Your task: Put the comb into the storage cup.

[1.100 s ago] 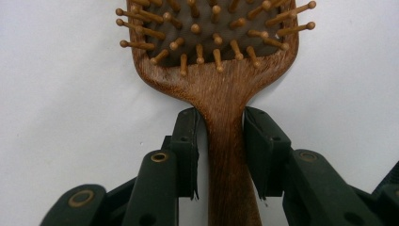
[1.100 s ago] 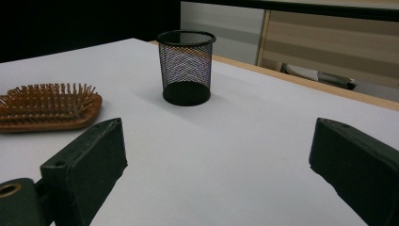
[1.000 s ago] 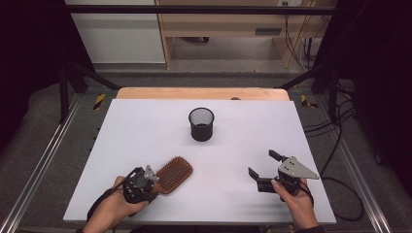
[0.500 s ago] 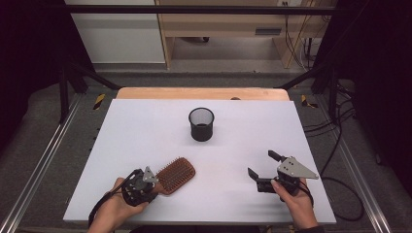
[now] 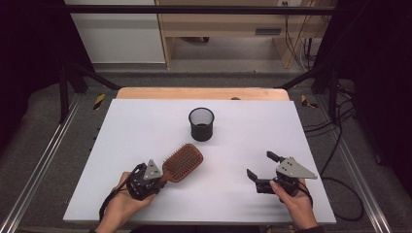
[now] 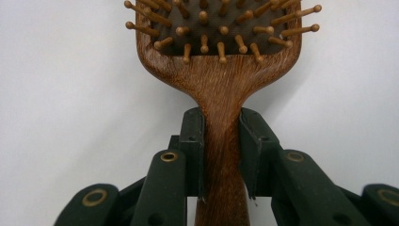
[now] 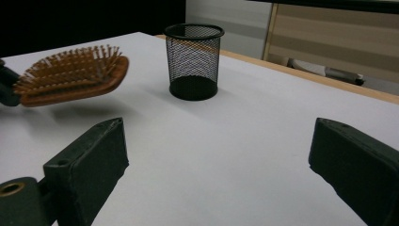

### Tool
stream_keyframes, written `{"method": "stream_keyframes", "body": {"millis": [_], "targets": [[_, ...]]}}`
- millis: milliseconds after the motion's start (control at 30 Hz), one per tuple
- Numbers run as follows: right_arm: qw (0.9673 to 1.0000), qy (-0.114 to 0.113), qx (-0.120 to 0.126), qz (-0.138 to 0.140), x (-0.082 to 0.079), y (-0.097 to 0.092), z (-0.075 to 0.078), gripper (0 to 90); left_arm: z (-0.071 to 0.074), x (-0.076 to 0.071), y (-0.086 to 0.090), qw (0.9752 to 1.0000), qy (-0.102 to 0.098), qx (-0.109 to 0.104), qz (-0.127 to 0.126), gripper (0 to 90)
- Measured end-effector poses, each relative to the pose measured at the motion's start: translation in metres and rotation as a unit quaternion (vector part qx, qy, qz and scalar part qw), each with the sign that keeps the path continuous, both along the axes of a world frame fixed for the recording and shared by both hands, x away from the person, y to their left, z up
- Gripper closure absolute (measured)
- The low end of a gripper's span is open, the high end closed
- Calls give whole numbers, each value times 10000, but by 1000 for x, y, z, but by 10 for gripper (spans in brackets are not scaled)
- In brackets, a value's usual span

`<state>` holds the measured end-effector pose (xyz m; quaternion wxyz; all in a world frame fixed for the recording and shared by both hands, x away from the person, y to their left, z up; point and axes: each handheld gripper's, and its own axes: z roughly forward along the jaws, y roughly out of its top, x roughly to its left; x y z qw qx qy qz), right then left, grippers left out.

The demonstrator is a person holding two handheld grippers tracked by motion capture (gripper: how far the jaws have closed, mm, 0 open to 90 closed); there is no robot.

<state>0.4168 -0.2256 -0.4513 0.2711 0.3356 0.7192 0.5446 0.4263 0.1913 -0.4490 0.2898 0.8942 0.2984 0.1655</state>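
Surroundings: worktop (image 5: pixel 145 126) is lying white and flat, with a black mesh cup (image 5: pixel 201 124) standing upright near its far middle, well apart from both hands.
Path: bare worktop is lying between the hairbrush head and the mesh cup; in the right gripper view the cup (image 7: pixel 194 61) is standing just behind the brush head, not touching it.
Hairbrush: wooden hairbrush (image 5: pixel 183 162) is sitting at the near left of the worktop, bristles facing up, head pointing toward the cup; in the right gripper view it (image 7: pixel 70 80) is hanging slightly above the surface with a shadow beneath it.
Left hand-held gripper: left hand-held gripper (image 5: pixel 148 178) is clamping the hairbrush handle (image 6: pixel 221 141), both pads pressing on its sides just below the neck; the jaws have just been closing on that handle.
Right hand-held gripper: right hand-held gripper (image 5: pixel 265 167) is resting at the near right, jaws spread wide, nothing between them, well apart from brush and cup.
Hidden: the handle's end is running out of the bottom of the left gripper view, and the brush head is being cut off at its top; in the high view the handle is lying under the gripper body.
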Motion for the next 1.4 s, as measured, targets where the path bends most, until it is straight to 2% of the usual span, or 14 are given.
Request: {"method": "stream_keyframes", "body": {"millis": [67,167,333,433,600,767,833,1033,1167,1400], "targets": [[10000,27,42,-3,0,2,1,49,0,4,-6,9999,-108,-82,-9,728],[9999,61,149,-3,0,5,2,51,0,6,-12,9996,-280,-72,-22,728],[9994,265,199,-34,3,18,0,61,-4,9,-16,9995,-265,-168,85,728],[9994,291,207,-11,6,26,0,67,-4,9,-18,9993,-290,-198,111,728],[9986,340,393,-4,10,36,0,72,-5,6,-21,9988,-415,-234,81,729],[9974,369,613,105,14,47,-1,90,-5,0,-24,9986,-454,-280,59,728],[9960,427,775,154,16,51,-1,87,-3,-2,-25,9982,-491,-324,65,728],[9917,649,1056,346,23,66,0,51,1,-4,-26,9967,-624,-515,104,729],[9880,855,1198,472,28,77,1,45,0,-7,-26,9961,-719,-500,131,729],[9813,997,1463,750,25,95,4,41,1,-12,-29,9949,-847,-544,69,728]]}}
